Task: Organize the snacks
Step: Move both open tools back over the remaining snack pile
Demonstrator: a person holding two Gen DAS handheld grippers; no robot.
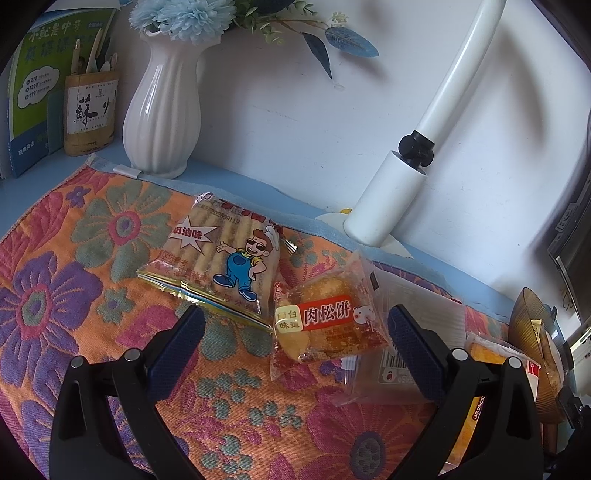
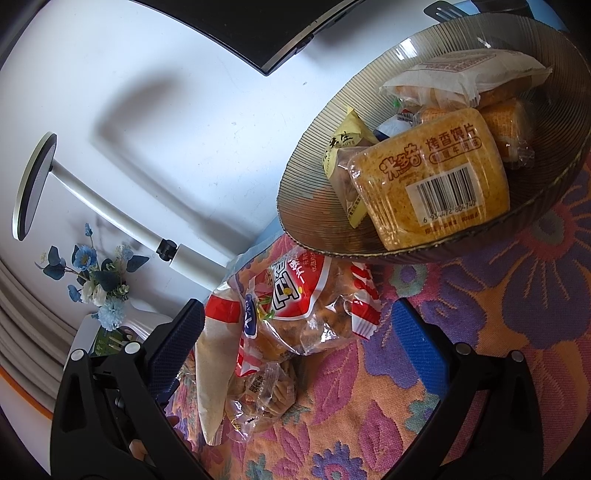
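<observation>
In the left wrist view my left gripper is open above the floral cloth. A meat-floss cake packet lies between its fingers, partly over a clear packet with a barcode. A biscuit-stick bag with a cartoon chef lies just beyond. In the right wrist view my right gripper is open over a red-and-white snack bag and a small clear packet of twists. A ribbed glass bowl beyond holds several snacks, with a toast-slice packet on top.
A white vase of blue flowers, a bamboo pen holder and a green book stand at the back left. A white desk lamp stands by the wall. The bowl's edge shows at the right. A dark monitor hangs above.
</observation>
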